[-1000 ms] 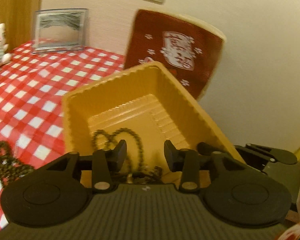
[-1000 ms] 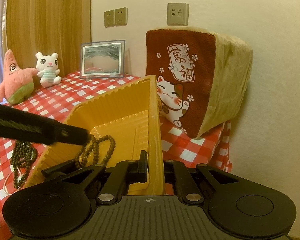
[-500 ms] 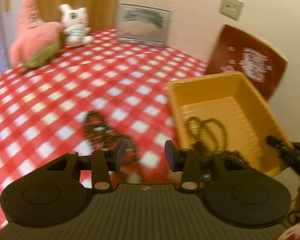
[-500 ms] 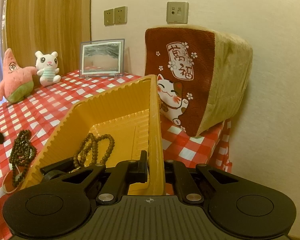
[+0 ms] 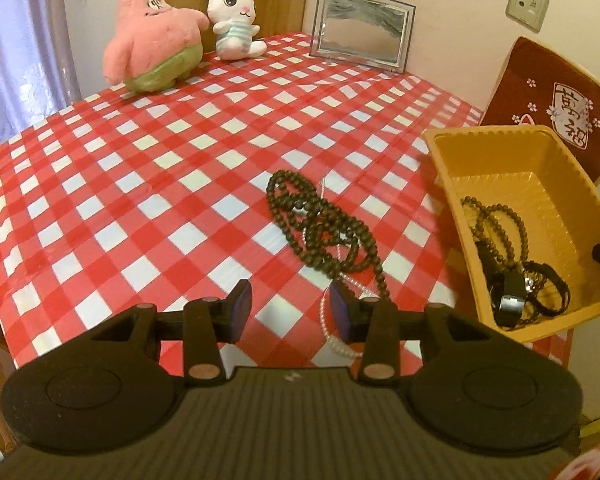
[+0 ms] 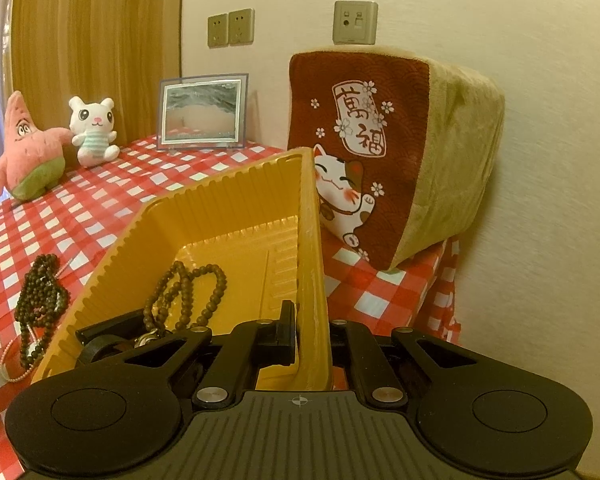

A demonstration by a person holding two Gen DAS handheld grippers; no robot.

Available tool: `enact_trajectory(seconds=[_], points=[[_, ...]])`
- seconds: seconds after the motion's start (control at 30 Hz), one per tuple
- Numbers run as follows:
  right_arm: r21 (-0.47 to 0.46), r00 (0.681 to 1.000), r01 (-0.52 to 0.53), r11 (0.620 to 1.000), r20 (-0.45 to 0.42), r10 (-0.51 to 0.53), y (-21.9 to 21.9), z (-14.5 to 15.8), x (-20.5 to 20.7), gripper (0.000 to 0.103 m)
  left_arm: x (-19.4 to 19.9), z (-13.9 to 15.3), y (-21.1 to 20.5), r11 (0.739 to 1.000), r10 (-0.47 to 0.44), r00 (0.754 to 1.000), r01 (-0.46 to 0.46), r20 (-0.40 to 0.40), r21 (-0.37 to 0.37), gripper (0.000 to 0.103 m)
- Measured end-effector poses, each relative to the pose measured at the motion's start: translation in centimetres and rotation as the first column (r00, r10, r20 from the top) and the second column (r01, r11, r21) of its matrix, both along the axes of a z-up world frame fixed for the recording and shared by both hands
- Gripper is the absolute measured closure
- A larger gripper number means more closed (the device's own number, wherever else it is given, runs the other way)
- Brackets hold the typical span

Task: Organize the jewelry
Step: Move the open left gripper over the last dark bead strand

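A table covered in a red-and-white checked cloth (image 5: 140, 184) stands against a cream wall. On the cloth, just beyond the left gripper (image 5: 290, 310), lies a tangle of dark bead necklaces (image 5: 324, 228) with a thin strand of white pearls (image 5: 332, 328) trailing toward the near edge. The left gripper hangs above the cloth with its jaws partly apart and nothing between them.

At the right side of the table sits a yellow plastic tray (image 5: 452, 184), tilted, with its far end raised. Inside it lie a brown bead necklace (image 6: 192, 292) and, at the near end, dark bracelets (image 5: 540, 292). The right gripper (image 6: 308, 334) is clamped tight on the tray's near right wall, one finger inside and one outside.

At the far edge stand a pink starfish plush (image 5: 152, 40), a white bunny plush (image 5: 232, 20), a framed picture (image 5: 362, 30) and a maroon lucky-cat cushion (image 6: 380, 160).
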State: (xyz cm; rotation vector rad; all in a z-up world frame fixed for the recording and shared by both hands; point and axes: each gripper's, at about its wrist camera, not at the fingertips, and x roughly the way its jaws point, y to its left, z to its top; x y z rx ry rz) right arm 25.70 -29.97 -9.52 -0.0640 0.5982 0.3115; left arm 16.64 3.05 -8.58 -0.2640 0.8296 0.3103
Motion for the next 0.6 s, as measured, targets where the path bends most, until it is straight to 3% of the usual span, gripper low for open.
enact_trajectory(seconds=[0.6], points=[[-0.001,1.000,-0.001,1.000,-0.003,0.001,-0.1,-0.2,-0.1,0.097,0.3,-0.6,-1.4,0.998,-0.057,0.998,0.057,-0.008,0.013,0.065]])
